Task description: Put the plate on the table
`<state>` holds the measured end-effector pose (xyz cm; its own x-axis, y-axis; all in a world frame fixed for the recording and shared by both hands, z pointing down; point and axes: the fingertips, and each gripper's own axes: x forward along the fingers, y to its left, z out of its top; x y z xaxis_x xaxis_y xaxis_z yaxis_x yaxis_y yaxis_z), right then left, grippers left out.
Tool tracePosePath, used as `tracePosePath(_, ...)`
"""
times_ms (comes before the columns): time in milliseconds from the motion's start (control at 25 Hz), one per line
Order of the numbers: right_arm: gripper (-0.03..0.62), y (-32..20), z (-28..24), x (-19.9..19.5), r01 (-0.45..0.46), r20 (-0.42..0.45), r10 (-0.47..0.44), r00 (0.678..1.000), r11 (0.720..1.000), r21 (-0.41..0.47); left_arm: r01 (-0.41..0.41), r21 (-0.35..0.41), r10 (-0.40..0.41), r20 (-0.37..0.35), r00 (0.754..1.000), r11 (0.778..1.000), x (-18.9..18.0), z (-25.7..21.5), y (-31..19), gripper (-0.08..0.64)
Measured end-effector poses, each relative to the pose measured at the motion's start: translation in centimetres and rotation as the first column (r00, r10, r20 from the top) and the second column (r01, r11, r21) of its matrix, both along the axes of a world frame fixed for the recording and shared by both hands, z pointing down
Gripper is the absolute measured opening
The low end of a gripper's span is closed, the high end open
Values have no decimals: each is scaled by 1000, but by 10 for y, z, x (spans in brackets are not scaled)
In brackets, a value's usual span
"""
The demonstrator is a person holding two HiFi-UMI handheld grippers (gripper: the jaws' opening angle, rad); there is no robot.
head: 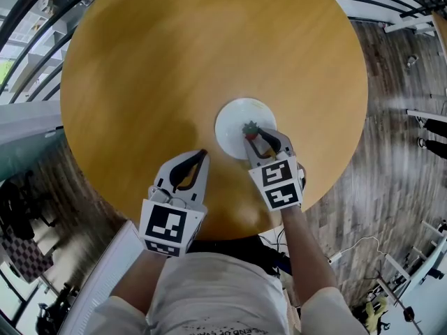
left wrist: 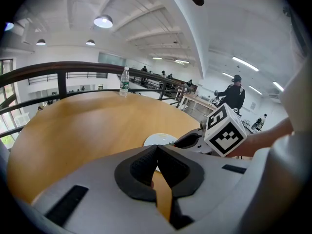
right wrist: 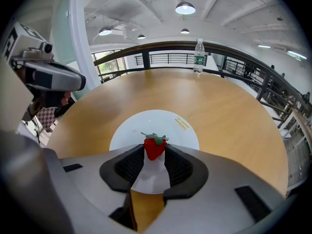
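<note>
A white plate [head: 236,117] lies flat on the round wooden table [head: 174,61], right of its middle. My right gripper [head: 251,134] reaches over the plate's near rim, shut on a small red strawberry [right wrist: 154,147] with green leaves, pinched between its pads just above the plate [right wrist: 151,121]. My left gripper [head: 202,153] hovers over the table to the left of the plate, its jaws shut with nothing between them. In the left gripper view the plate [left wrist: 157,139] shows beyond the closed tips [left wrist: 155,149].
A clear water bottle [right wrist: 198,56] stands at the table's far edge by a dark railing [right wrist: 161,47]; the same bottle [left wrist: 124,82] appears in the left gripper view. People stand at tables in the hall behind. Wood floor and cables lie right of the table.
</note>
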<state>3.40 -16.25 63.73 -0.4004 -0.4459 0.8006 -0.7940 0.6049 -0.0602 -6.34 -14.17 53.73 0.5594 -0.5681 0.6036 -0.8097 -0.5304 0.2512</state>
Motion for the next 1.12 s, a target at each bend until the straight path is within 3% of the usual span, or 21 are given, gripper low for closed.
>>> tracePosePath(880,193,3,2,-2,14,-26,-15,1000,1000,-19,13,3,-13,-7,1000,1000,-5,-3,0,25)
tracePosePath(1120,192,8,-19,0,-2,18,2,1000,1000,2,12,24,-11,-9,1000,1000,-3,-17,4,23)
